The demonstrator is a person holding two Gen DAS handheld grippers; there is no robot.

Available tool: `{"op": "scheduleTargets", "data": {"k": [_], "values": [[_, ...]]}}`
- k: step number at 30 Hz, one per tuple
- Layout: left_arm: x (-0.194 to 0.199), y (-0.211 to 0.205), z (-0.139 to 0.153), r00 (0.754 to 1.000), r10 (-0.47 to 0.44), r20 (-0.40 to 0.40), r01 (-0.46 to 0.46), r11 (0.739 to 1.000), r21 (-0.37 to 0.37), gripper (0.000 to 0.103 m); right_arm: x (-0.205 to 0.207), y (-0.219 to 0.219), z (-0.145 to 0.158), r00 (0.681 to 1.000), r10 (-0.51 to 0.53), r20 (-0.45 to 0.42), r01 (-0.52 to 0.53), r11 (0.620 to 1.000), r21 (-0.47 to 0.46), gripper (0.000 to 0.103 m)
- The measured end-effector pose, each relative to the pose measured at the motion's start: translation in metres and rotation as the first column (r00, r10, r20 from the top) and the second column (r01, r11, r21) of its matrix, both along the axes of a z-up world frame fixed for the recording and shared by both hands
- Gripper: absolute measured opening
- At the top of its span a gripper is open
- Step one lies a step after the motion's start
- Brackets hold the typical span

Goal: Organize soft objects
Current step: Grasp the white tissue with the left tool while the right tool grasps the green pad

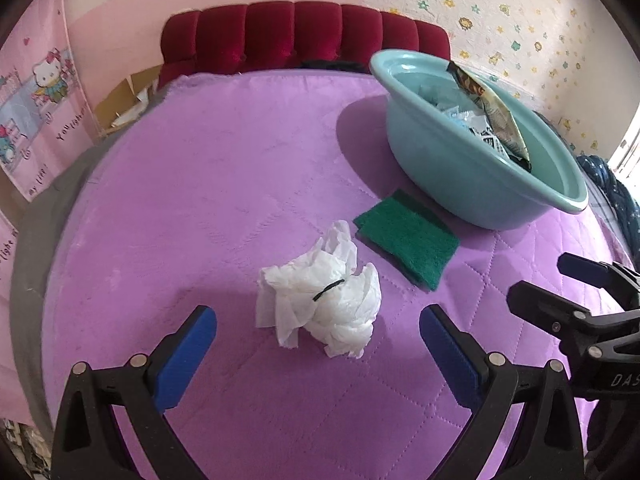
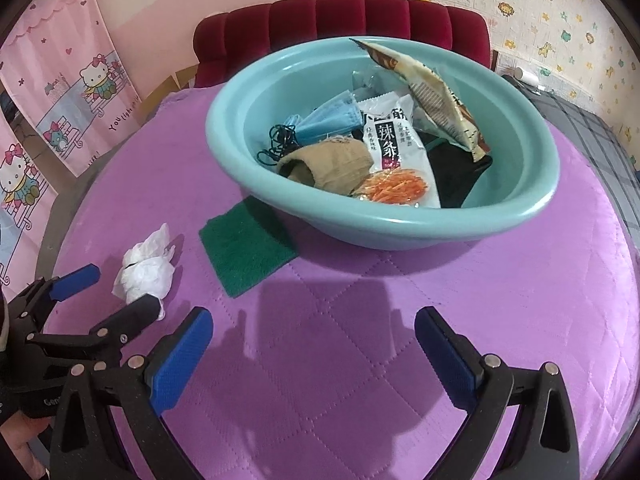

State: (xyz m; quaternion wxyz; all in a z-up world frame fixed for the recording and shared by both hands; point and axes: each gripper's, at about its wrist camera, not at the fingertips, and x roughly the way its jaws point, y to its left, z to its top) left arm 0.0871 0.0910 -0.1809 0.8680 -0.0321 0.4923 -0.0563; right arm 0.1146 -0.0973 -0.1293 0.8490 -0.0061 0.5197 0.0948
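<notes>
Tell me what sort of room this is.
Most likely a child's bedroom: a bed with a purple quilted cover and red tufted headboard, cartoon cat hangings on pink walls, and animal-and-flower wallpaper.

Basin [image 2: 248,92] as landmark. Its near wall covers the far corner of the green scouring pad [image 2: 244,252] in the right wrist view. Inside the basin, the snack packet [image 2: 394,148] overlaps the black cloth [image 2: 452,172]; cloth's full extent not visible. Small print on the packet unreadable. Left of the basin, the left gripper's near finger [image 2: 140,310] covers the lower edge of the crumpled tissue [image 2: 146,268].
</notes>
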Motion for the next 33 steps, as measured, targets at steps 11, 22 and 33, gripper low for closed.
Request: {"op": "scheduleTargets", "data": {"k": [11, 22, 33], "values": [[0.006, 0.005, -0.009, 1.000, -0.016, -0.011, 0.015, 0.999, -0.034, 0.036, 0.009, 0.015, -0.014, 1.000, 0.009, -0.004, -0.009, 1.000, 0.005, 0.103], [-0.010, 0.027, 0.000, 0.999, 0.037, 0.004, -0.037, 0.999, -0.023, 0.032, 0.018, 0.051, -0.028, 0.999, 0.033, 0.041, -0.033, 0.999, -0.016, 0.103], [-0.012, 0.035, -0.002, 0.997, 0.070, 0.013, -0.069, 0.997, -0.036, 0.032, 0.040, 0.082, -0.047, 0.998, 0.042, 0.053, -0.041, 0.999, -0.035, 0.076]]}}
